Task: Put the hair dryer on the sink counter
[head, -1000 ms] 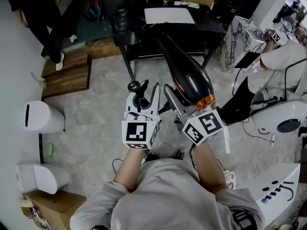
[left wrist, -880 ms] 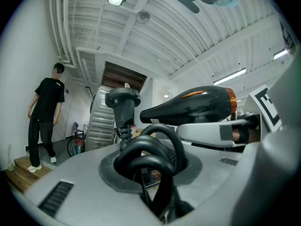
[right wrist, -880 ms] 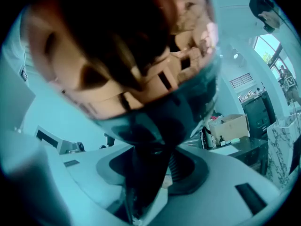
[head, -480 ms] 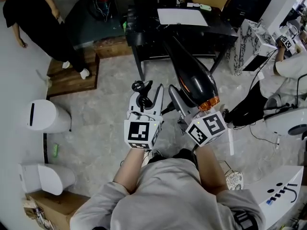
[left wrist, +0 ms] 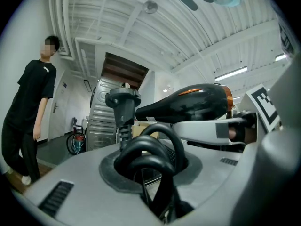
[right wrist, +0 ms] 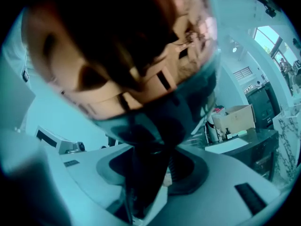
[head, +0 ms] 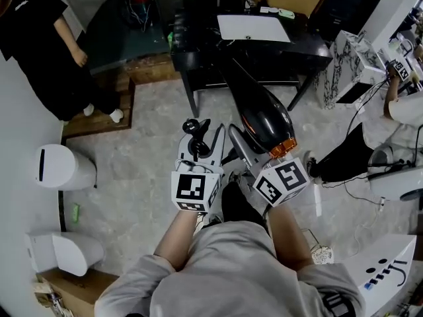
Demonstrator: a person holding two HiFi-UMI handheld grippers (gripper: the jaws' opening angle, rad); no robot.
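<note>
Left claw (head: 201,136) and right claw (head: 241,142) have carried their load closer to the black table (head: 294,50) since a second ago; the bystander in black (head: 46,51) shows more fully at upper left.

Right claw: clamped on the handle of the hair dryer (head: 263,111). Its black body with an orange ring points nozzle-first at the table and is held in the air over the pale floor (head: 145,144). Left claw, just beside it: jaws closed on the looped black cord (left wrist: 149,152), with the plug (left wrist: 121,100) upright above the loops. A white sheet (head: 254,26) lies on the table. A white bin (head: 63,167) stands well apart at left.
</note>
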